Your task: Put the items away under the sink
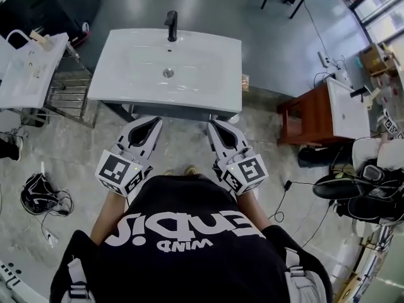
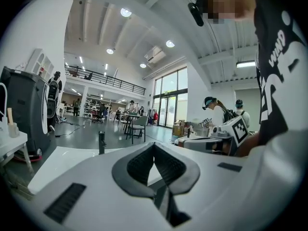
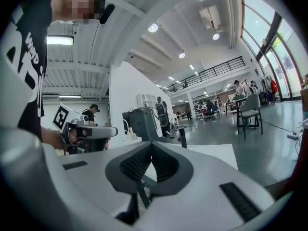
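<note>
Sink (image 1: 126, 84) — faucet (image 1: 171, 25), chair (image 2: 138, 124) apparently beyond.

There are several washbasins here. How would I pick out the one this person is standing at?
Find the person in the black T-shirt; directly ahead stands the wide white rectangular washbasin. It carries a short black tap at its far edge. Its neighbours differ: the left basin sits on a metal rack, the right basin on a red-brown wooden cabinet.

light: bright, ceiling lamps and tall windows | shadows: soft | edges: strong fisheye bending | blur: near tongs soft
</note>
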`<state>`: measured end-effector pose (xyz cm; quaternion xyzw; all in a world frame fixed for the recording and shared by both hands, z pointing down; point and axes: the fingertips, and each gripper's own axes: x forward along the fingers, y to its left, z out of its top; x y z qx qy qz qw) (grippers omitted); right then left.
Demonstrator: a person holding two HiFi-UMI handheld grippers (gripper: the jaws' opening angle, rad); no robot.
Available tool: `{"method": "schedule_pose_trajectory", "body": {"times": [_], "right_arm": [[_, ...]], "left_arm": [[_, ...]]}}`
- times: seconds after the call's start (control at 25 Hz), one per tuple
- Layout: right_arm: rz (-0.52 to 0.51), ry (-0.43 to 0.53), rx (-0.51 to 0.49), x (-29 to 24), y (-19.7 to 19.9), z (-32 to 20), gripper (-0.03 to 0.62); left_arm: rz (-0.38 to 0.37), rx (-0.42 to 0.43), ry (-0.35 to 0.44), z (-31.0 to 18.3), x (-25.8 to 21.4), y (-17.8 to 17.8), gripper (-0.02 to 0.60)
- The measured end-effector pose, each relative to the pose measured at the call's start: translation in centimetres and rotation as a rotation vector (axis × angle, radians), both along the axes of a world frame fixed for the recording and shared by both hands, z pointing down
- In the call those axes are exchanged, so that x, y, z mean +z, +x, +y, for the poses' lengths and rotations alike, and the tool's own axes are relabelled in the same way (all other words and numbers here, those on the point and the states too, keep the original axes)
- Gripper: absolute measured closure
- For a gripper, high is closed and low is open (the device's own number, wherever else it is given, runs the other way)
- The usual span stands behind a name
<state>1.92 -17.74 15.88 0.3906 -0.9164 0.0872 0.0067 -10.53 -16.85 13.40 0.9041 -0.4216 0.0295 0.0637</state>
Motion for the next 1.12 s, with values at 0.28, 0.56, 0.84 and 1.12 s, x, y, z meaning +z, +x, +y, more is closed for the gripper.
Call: {"method": "schedule_pose_trajectory", "body": {"times": [0.28, 0.56, 0.84, 1.12], "right_arm": [[0.007, 0.018, 0.013, -0.3, 0.3, -0.3, 0.576], [-0.001, 0.021, 0.016, -0.6, 0.8, -0.7, 0.576], [-0.006, 0.027, 0.027, -0.9, 1.5, -0.7, 0.576], [-0.016, 0.028, 0.044, -1.2, 2.1, -0.8, 0.576]], "left_arm": [[0.01, 0.003, -0.002, -0.4, 0.1, 0.2, 0.561], [0.017, -0.019, -0.004, -0.9, -0.1, 0.1, 0.561], [0.02, -0.015, -0.004, -0.9, -0.1, 0.7, 0.561], [0.015, -0.012, -0.01, -0.8, 0.1, 0.8, 0.561]]}}
